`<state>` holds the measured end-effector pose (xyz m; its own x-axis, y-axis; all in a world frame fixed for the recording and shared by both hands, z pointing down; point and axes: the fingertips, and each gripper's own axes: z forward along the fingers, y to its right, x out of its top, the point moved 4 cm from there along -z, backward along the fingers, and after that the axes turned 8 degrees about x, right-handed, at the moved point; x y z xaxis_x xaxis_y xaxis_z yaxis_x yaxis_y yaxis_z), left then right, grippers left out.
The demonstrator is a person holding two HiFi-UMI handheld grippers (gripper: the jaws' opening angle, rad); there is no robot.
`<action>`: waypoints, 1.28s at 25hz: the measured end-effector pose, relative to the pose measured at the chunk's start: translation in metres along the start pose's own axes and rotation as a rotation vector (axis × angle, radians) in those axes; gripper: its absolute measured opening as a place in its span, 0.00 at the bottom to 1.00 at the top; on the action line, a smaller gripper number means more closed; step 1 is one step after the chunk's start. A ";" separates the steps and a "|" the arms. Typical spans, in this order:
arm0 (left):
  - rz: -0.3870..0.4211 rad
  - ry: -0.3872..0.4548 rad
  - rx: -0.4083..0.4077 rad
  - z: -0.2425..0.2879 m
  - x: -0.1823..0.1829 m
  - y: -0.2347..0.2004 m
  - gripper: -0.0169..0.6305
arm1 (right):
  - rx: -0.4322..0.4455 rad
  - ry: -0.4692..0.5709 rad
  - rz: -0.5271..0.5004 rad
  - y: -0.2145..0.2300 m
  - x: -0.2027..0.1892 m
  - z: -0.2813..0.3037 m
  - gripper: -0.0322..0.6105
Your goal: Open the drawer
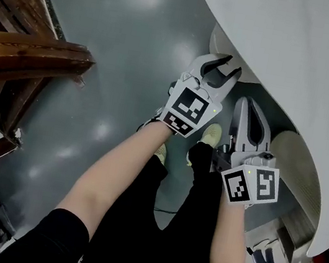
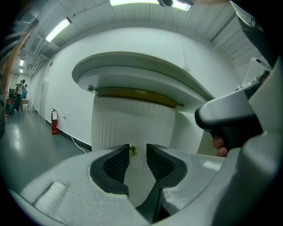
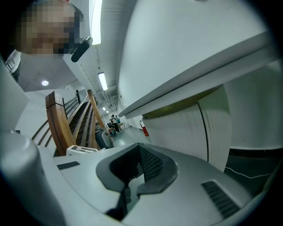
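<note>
Drawer front, white ribbed panel (image 2: 132,123), probably slides light; pinch its small round brass knob (image 2: 132,150); left gripper (image 2: 138,148) jaws apart, empty, right gripper (image 3: 139,148) closed.

The person wears a black short-sleeved top (image 1: 51,240), black trousers (image 1: 161,221) and pale yellow-green shoes (image 1: 212,134). The left tongs (image 1: 225,65) and right tongs (image 1: 249,102) have light grey shells; ahead of each black-and-white marker cube (image 1: 187,108) sit black mesh-textured pads (image 2: 116,164).
</note>
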<state>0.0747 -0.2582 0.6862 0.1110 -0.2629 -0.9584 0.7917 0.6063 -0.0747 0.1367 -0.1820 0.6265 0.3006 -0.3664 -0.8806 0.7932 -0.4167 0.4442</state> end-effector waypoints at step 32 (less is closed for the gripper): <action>0.024 -0.041 0.021 0.024 -0.021 -0.011 0.19 | -0.014 -0.056 0.015 -0.008 -0.009 -0.011 0.07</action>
<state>0.0783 -0.2775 0.7133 0.1542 -0.2792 -0.9478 0.8011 0.5967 -0.0455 0.1336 -0.1663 0.6285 0.2821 -0.4189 -0.8631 0.7963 -0.3995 0.4542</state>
